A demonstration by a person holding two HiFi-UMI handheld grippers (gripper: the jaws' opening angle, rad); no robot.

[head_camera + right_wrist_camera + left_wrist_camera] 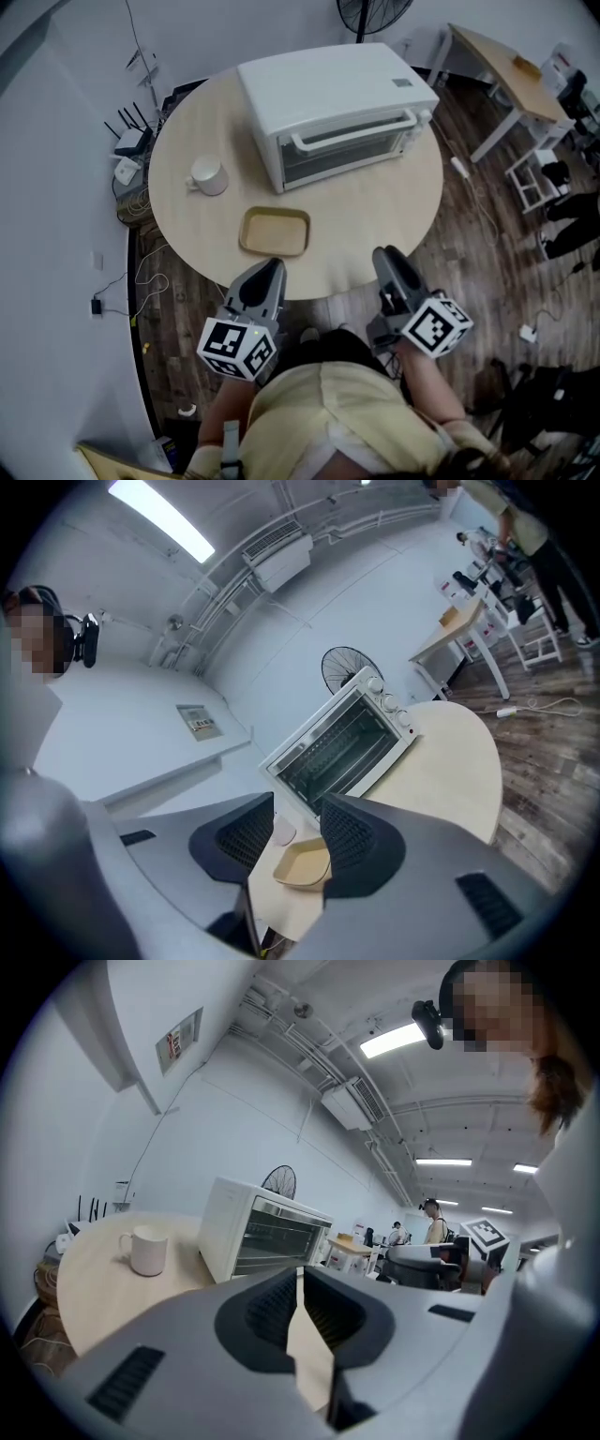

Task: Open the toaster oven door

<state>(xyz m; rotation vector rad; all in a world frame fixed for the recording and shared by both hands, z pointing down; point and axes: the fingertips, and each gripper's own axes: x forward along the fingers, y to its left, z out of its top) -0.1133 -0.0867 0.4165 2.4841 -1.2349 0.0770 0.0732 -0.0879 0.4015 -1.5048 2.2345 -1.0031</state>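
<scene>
The white toaster oven stands at the far side of the round table, its glass door up and closed, with the white bar handle across the top of the door. Both grippers hover at the table's near edge, well short of the oven. My left gripper is shut with nothing in it; in the left gripper view its tips meet, and the oven is ahead. My right gripper is open and empty; the right gripper view shows a clear gap facing the oven.
A white mug stands left of the oven. A tan tray lies just in front of the left gripper. A fan and a desk stand beyond the table. Routers and cables sit on the floor at the left.
</scene>
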